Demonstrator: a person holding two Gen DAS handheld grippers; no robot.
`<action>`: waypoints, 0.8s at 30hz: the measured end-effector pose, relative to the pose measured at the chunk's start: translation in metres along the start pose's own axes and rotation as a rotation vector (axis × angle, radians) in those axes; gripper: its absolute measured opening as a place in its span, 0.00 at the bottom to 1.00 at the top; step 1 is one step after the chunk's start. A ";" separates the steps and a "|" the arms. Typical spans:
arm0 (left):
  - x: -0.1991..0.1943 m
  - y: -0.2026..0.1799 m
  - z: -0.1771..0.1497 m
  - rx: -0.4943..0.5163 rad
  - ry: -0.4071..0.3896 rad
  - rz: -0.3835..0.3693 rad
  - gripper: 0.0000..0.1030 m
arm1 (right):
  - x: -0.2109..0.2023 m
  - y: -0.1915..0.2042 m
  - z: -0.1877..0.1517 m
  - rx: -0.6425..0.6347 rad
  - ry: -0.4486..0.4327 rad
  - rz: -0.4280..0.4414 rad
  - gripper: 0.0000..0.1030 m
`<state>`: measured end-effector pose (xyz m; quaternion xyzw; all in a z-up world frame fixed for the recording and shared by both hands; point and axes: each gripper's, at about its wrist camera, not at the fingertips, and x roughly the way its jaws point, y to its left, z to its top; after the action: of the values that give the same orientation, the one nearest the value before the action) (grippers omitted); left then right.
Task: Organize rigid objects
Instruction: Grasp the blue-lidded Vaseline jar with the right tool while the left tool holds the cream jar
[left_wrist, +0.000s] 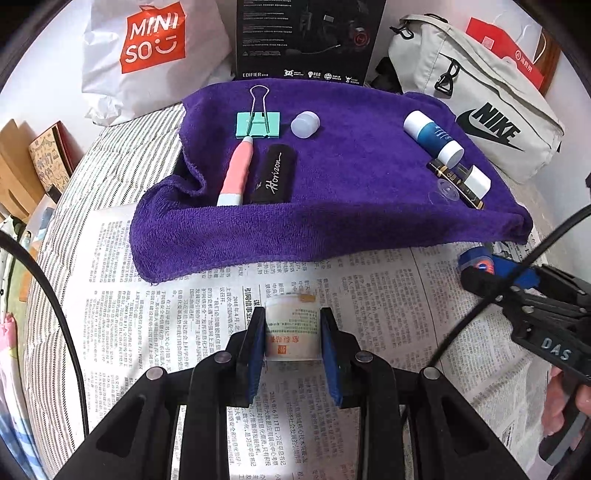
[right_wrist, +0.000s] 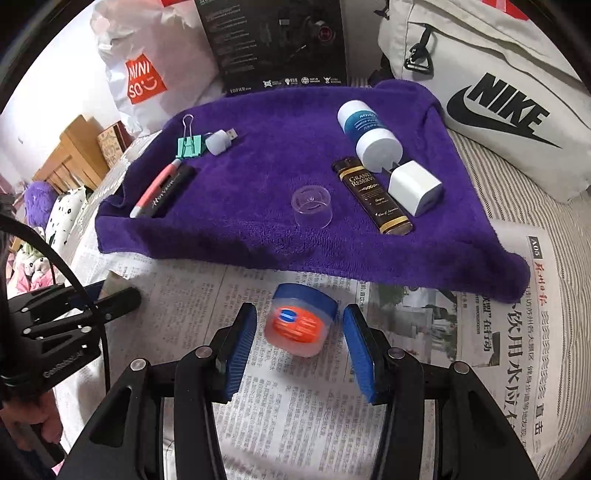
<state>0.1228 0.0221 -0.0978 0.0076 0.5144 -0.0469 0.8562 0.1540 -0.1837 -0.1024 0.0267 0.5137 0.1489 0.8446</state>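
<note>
Left gripper (left_wrist: 292, 332) closed on small white cylindrical jar with green and orange printed label (left_wrist: 291, 328), blue pads touching both flanks, jar lying on its side over the newspaper (left_wrist: 207, 321), just short of the purple terry towel (left_wrist: 332, 229). Right gripper (right_wrist: 300, 341) spread wide, straddling a low round tub with blue lid and orange label, translucent pinkish body (right_wrist: 300, 325); gaps visible on both sides, no contact; whether tub rests on paper or hovers cannot be told. Already laid out on towel: mint-green binder clip (left_wrist: 258, 124), pink and white pen-shaped tool (left_wrist: 236, 171), black flat case with script lettering (left_wrist: 273, 175), small white domed USB light (left_wrist: 305, 124), blue-and-white bottle (left_wrist: 432, 137), dark gold-lettered lighter (right_wrist: 371, 195), white cube charger (right_wrist: 415, 186), clear plastic cap (right_wrist: 311, 205). Handling judgement: both pots likely light, rigid plastic, smooth-walled, so prone to roll or squirt out of pads if pinched off-centre. Best hold across the widest diameter of the tub, pads square to the wall below the lid rim; moderate squeeze enough, nothing fragile apparent. Soft towel should stop rolling on release.
</note>
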 end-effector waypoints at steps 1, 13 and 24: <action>0.000 0.001 0.000 -0.002 -0.002 -0.005 0.26 | 0.001 0.001 -0.001 -0.017 0.001 -0.006 0.45; -0.003 0.006 -0.003 -0.010 -0.022 -0.025 0.26 | -0.004 -0.017 -0.005 -0.067 -0.008 -0.083 0.43; -0.003 0.002 -0.005 -0.002 -0.029 -0.009 0.26 | 0.005 -0.003 -0.008 -0.148 -0.053 -0.070 0.72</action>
<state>0.1178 0.0242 -0.0978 0.0037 0.5020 -0.0505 0.8634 0.1499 -0.1859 -0.1113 -0.0498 0.4793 0.1563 0.8622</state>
